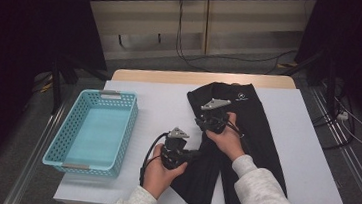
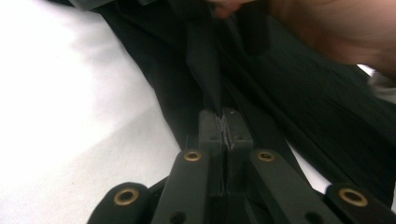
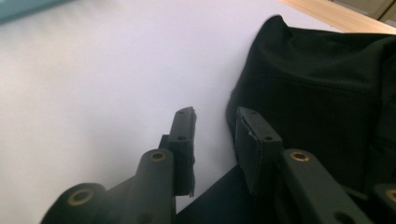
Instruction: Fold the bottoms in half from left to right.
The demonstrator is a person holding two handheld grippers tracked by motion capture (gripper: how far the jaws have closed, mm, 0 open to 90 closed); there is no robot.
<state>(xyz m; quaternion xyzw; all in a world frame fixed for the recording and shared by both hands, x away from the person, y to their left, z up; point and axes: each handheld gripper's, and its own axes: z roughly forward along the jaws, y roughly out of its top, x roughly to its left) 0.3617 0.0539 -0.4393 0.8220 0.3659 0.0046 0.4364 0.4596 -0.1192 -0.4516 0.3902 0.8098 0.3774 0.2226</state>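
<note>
The person's two grey sleeves come in nearest the high view, each hand carrying one gripper. The left gripper has its jaws clenched on a fold of the black trousers, the cloth pulled up taut from the pinch. The right gripper sits at the trousers' left edge with jaws released, nothing between the pads; white cover shows in the gap. The one pair of trousers lies lengthwise on the worktop, waistband at the far end, legs toward the person. One turquoise basket stands well apart at the left edge. Bare cover lies between basket and trousers and along the right side. Cables trail on the floor beyond the right edge.
</note>
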